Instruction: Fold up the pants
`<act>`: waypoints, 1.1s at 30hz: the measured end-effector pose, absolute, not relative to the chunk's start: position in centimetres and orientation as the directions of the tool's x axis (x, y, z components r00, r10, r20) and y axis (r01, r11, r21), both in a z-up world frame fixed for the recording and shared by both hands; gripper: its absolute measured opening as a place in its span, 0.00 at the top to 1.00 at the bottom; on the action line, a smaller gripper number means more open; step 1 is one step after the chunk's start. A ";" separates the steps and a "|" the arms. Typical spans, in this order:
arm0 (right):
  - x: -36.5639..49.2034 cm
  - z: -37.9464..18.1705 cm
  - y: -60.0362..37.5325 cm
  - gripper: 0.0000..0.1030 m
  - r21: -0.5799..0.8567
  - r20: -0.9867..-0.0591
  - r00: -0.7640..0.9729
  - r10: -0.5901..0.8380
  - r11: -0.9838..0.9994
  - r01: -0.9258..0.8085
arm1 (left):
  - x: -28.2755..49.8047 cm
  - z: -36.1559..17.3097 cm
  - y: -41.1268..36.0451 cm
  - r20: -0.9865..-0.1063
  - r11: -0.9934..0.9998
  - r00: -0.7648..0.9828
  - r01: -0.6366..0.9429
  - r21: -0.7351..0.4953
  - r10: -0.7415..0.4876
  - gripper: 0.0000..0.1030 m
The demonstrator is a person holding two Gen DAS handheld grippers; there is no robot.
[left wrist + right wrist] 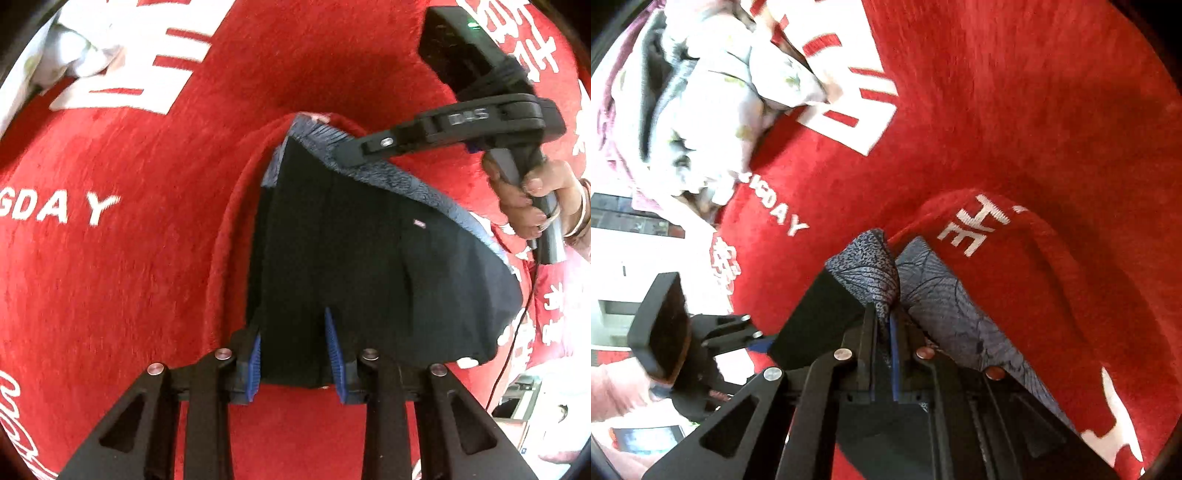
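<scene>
**Two grippers clamped on one pair of pants**

Both tools have hold of the dark pants (pixel 369 266), which lie on the red blanket (pixel 129 277) with white lettering. The left gripper (pixel 297 354) has its blue pads closed on a thick bunch of the pants' near edge, so the jaws stand apart only by the cloth's bulk. The right gripper (pixel 882 332) is pinched tight on the pants' grey patterned lining (pixel 871 273) at the far corner, jaws almost touching, with a person's hand (pixel 532 206) on its handle.

Beside that far corner a ridge of the red blanket rises against the pants, and from the right wrist view it sits touching the lining. The likely trouble is the blanket being caught in the pinch and lifted along, dragging the surface and spoiling the fold. The left grip holds several layers; if only some are truly pinched, the rest could slip out and leave an uneven crease. A pale crumpled garment (pixel 713 99) lies well away from the pants, and should not interfere.
</scene>
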State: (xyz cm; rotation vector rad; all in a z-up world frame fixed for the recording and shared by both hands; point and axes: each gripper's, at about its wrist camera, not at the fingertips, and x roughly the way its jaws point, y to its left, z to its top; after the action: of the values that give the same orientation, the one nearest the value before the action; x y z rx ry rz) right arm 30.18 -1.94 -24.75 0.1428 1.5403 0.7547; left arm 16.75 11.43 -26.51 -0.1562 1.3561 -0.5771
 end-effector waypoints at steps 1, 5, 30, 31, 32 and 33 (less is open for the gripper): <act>30.4 -25.9 -1.4 0.94 0.523 -0.850 -0.146 0.506 0.782 -0.339 | 16.8 -27.0 11.4 -0.876 0.856 0.100 0.291 -0.427 -0.471 0.68; 31.2 -29.2 -1.0 0.85 0.432 -0.899 -0.064 0.434 0.853 -0.292 | 16.6 -26.9 11.0 -0.911 0.904 0.146 0.255 -0.342 -0.386 0.41; 3.3 -22.7 -26.8 0.47 0.442 -0.897 0.204 0.392 0.800 0.405 | 20.2 -26.4 -4.9 -0.963 0.955 0.233 0.288 -0.066 -0.137 0.19; 2.0 -22.9 -27.8 0.47 0.446 -0.895 0.209 0.394 0.781 0.437 | 20.7 -26.2 -5.0 -0.958 0.960 0.253 0.271 -0.064 -0.135 0.18; 1.0 -23.2 -28.5 0.47 0.456 -0.890 0.218 0.401 0.761 0.462 | 21.0 -25.9 -5.1 -0.960 0.966 0.254 0.256 -0.048 -0.115 0.18; 0.0 -23.4 -29.2 0.47 0.474 -0.880 0.232 0.414 0.732 0.490 | 21.2 -25.4 -5.2 -0.964 0.970 0.250 0.242 -0.024 -0.087 0.18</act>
State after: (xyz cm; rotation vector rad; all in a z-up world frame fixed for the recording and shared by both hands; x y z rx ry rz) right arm -0.01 -29.23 -23.39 0.8148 1.3816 -0.0606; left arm 21.18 -5.23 -25.39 0.1388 1.2997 -0.2246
